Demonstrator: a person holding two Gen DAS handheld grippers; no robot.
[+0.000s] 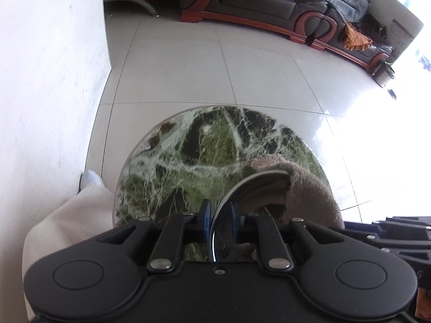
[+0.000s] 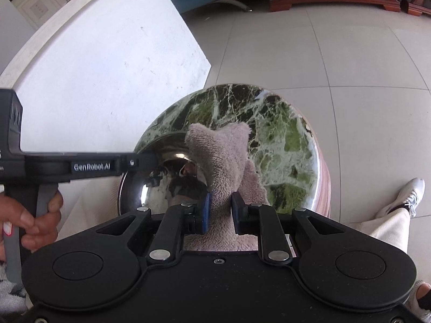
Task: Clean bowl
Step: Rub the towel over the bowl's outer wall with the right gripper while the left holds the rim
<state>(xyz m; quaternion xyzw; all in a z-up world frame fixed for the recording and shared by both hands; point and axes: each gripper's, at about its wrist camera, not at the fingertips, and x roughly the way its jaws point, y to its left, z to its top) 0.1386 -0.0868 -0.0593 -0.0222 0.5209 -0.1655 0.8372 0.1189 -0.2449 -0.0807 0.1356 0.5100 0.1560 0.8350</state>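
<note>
Right gripper (image 2: 220, 210) with cloth (image 2: 221, 156) against bowl (image 2: 161, 183)

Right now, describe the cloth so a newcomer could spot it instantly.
Start at the round green marble table. Above it the left gripper pinches the rim of a shiny steel bowl. The cloth is the fuzzy pinkish-grey towel clamped in the right gripper, pressed against the bowl; it is the only soft, matte thing there.
</note>
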